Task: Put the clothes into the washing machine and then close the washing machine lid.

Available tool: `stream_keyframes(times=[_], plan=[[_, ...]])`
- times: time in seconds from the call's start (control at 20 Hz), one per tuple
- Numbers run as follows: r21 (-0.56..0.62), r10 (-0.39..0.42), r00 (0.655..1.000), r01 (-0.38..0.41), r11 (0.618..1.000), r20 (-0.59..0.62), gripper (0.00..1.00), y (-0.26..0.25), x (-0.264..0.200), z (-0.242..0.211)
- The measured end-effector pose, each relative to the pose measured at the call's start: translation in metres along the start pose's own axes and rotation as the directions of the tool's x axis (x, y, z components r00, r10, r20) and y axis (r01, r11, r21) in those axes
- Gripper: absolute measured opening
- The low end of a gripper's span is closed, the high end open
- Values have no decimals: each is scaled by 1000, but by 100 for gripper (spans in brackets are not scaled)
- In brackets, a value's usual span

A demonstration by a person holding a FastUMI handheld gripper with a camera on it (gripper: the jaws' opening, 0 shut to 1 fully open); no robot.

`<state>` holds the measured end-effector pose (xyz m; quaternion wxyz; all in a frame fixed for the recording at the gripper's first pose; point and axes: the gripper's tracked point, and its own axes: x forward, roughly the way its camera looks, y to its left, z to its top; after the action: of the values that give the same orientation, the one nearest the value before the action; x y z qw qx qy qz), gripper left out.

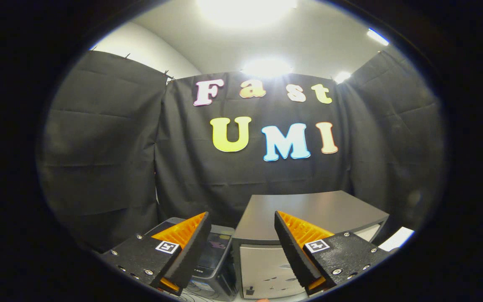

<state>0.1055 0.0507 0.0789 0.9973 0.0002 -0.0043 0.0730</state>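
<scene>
Hand-held gripper (241, 222) open and empty, grey cabinet (308, 209) beyond, closed

A small dark washing machine (216, 260) stands low down, just beyond and partly behind the left finger, its top panel glossy with a few small coloured marks; whether its lid is up or down cannot be told. Touching its right side is a grey box-like cabinet (308, 209) with a flat top and pale front, lying between and beyond both fingers.
</scene>
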Motion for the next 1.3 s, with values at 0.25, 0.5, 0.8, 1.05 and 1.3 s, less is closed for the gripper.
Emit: stream_keyframes(times=[0.25, 0.5, 0.8, 1.05, 1.3], plan=[[8, -61, 998, 61, 998, 14, 93, -48, -34, -2], [26, -98, 995, 98, 995, -1, 93, -81, -63, -19], [40, -115, 993, 116, 992, -21, 93, -108, -86, -39], [33, -120, 992, 120, 992, -26, 93, -119, -93, -44], [36, -118, 993, 118, 992, -21, 93, -121, -95, -45]])
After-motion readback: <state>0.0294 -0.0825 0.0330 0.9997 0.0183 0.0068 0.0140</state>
